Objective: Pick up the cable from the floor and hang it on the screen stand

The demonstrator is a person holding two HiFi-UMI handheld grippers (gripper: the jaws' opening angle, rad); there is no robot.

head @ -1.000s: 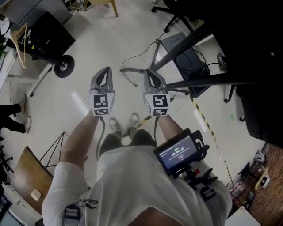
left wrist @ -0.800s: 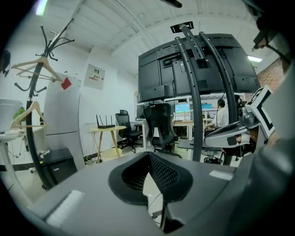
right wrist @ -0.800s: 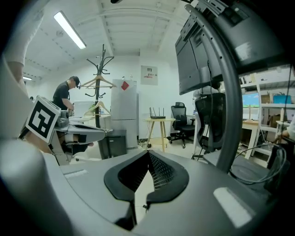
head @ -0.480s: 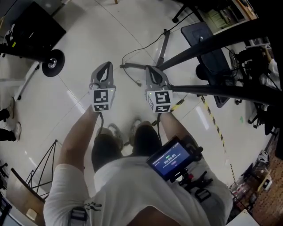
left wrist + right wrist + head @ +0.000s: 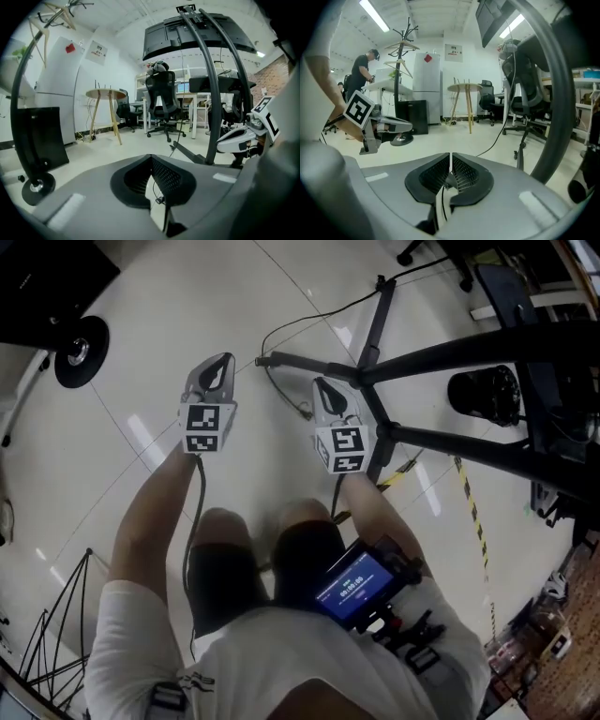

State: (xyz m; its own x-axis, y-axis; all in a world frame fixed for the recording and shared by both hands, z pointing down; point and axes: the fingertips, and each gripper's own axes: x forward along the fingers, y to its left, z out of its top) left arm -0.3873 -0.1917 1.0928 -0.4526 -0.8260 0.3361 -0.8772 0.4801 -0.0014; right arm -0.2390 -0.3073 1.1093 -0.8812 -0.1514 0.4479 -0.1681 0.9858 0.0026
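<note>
Cable [image 5: 277, 392] on the floor [image 5: 141, 343], upper centre of head view, not yet lifted. Thin dark strand looping near the base of the screen stand [image 5: 450, 354], then running upper left to lower right down to its plug end [image 5: 306, 414].

Plug end between the two claws: just left of the right gripper [image 5: 323, 386], well apart from the left gripper [image 5: 223, 363]. Right hand the nearer.

Left jaws closed, empty. Right jaws just been opening, now a narrow slit, nothing gripped between them.

Judged: wider opening needed, then approach across the strand, not along it.
</note>
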